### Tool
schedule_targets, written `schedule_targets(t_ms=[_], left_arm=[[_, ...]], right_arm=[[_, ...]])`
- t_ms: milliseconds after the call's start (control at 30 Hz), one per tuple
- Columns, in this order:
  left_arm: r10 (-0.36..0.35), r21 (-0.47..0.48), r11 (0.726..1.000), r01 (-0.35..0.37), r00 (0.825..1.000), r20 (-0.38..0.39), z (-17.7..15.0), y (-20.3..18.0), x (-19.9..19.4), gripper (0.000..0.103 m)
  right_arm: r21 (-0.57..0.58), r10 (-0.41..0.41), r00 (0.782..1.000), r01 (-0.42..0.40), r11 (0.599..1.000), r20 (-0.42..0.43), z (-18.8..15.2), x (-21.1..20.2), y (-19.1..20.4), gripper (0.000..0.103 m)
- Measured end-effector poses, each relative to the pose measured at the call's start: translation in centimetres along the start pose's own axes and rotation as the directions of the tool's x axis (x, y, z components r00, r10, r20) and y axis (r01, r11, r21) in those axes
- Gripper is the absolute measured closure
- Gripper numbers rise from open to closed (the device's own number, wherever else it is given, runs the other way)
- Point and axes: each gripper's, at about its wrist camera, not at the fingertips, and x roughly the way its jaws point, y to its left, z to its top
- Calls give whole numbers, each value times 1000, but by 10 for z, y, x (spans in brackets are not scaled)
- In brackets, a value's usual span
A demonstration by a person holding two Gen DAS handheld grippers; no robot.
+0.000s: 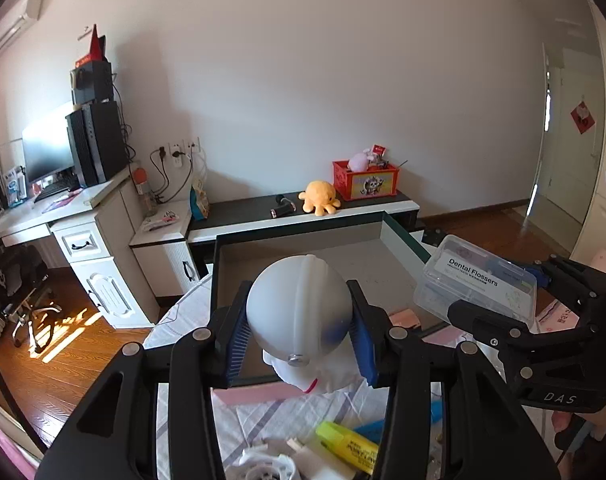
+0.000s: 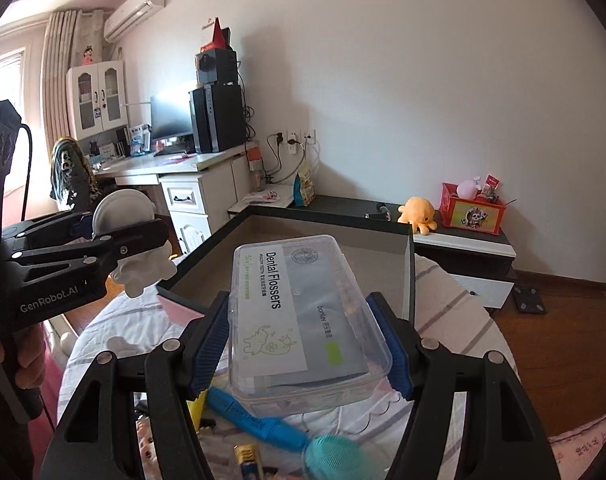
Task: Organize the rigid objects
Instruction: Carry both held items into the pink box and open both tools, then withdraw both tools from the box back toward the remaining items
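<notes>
Left wrist: your left gripper [image 1: 301,344] is clamped on the white figurine [image 1: 299,304], held over the near edge of the open box [image 1: 299,236], which lies straight ahead. Right wrist: your right gripper [image 2: 299,344] is clamped across the floss case [image 2: 299,312], long axis pointing into the box; markers [image 2: 259,420] lie below on the bed, nothing blocks either drop.
</notes>
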Motion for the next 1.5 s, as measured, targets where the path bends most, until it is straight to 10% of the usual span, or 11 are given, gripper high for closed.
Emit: schedule_targets(t_ms=[533,667,1033,1500], left_arm=[[86,-1,996,-90,958,-273,-9,18,126,57],[109,-15,993,-116,959,-262,-9,17,121,28],[164,-53,985,-164,986,-17,-9,9,-7,0],[234,-101,971,-217,947,219,-63,-35,-192,0]], right_arm=[[88,-39,963,65,994,-267,11,129,-55,34],[121,-34,959,71,990,-282,10,128,-61,34],[142,-66,995,76,987,-71,20,21,-32,0],[82,-166,964,152,985,206,-24,-152,58,0]])
